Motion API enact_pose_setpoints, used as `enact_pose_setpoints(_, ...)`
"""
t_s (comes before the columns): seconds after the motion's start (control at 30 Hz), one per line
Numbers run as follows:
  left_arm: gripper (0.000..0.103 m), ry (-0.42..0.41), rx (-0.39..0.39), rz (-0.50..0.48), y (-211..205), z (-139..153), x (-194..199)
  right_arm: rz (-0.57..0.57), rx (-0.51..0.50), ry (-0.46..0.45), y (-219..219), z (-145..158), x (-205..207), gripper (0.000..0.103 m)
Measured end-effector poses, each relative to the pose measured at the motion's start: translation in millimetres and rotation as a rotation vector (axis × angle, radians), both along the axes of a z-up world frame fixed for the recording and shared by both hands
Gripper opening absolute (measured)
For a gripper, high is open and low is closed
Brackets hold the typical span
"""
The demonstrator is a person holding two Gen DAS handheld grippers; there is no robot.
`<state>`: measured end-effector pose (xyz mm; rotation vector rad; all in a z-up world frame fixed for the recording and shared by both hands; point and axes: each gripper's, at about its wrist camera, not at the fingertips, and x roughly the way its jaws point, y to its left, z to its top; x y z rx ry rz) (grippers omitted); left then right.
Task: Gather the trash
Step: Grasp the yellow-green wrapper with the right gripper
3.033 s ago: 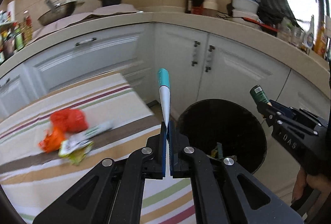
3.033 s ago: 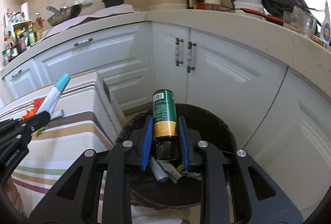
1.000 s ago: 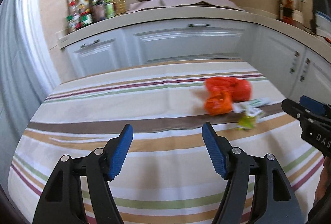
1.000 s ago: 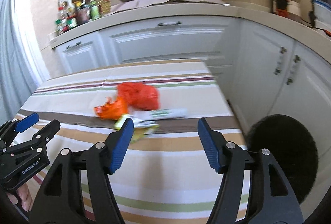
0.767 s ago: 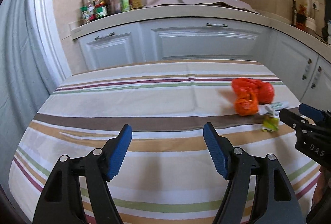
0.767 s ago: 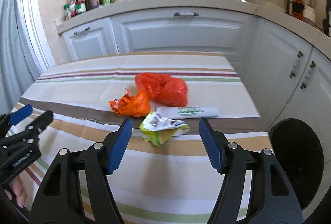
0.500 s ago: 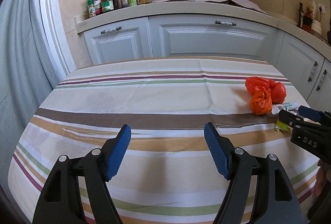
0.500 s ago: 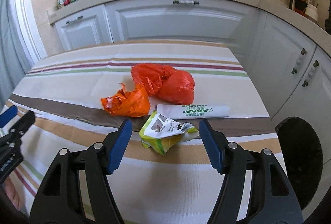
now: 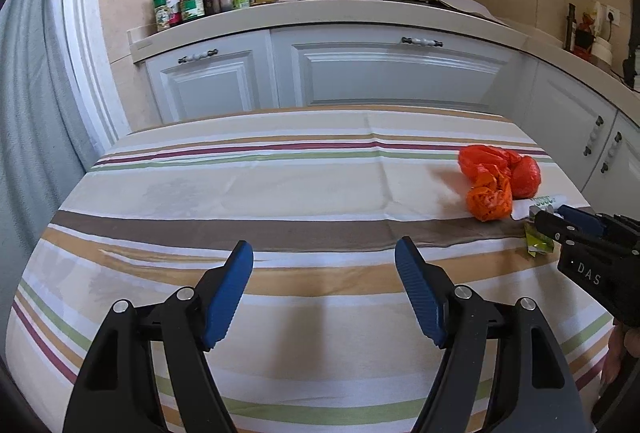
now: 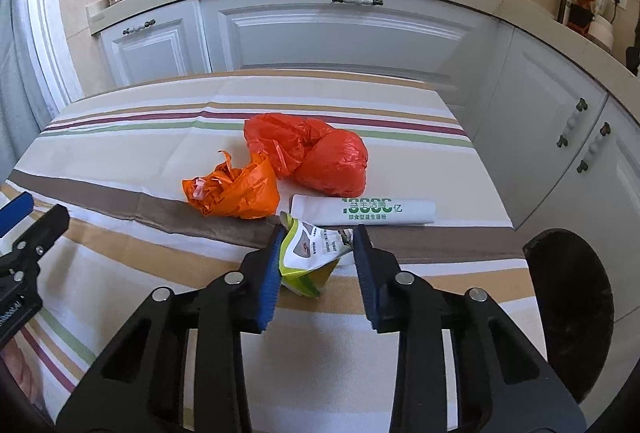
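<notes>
- R gripper [image 10: 318, 237] jaws spread, straddling green-white wrapper [image 10: 310, 253], centre of R view; not clamped yet.
- Close slow w/ tips low so the thin foil doesn't slip out.
- Avoid snagging striped cloth [image 10: 120, 153].
- L gripper [image 9: 324, 269] released, empty, over bare cloth at lower centre of L view.
- Bin [image 10: 568, 309] lower right.

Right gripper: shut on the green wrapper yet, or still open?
Open. The right gripper's blue pads straddle the crumpled green wrapper on the table; the left pad looks to touch it, but a gap shows beside the right pad.
</notes>
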<state>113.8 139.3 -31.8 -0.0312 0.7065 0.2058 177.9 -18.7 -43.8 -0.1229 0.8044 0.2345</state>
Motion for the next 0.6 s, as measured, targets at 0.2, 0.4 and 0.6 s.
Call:
enact_pose_setpoints(0.2,0.071,0.0,-0.01,-0.015,-5.6,1.0,-0.1,-0.006,0.005,-0.01,-10.6,3.2,-9.3,0.031)
enact_pose_setpoints(0.4,0.071,-0.003,-0.016,-0.037,-12.6,2.2,-0.9,-0.02,0.019,-0.03,-22.0,4.7,-18.1,0.03)
enact_pose_setpoints(0.6,0.071,-0.004,-0.018,-0.073,-27.6,3.5,1.8,-0.022,0.036,-0.07,-30.0,15.5,-24.1,0.03)
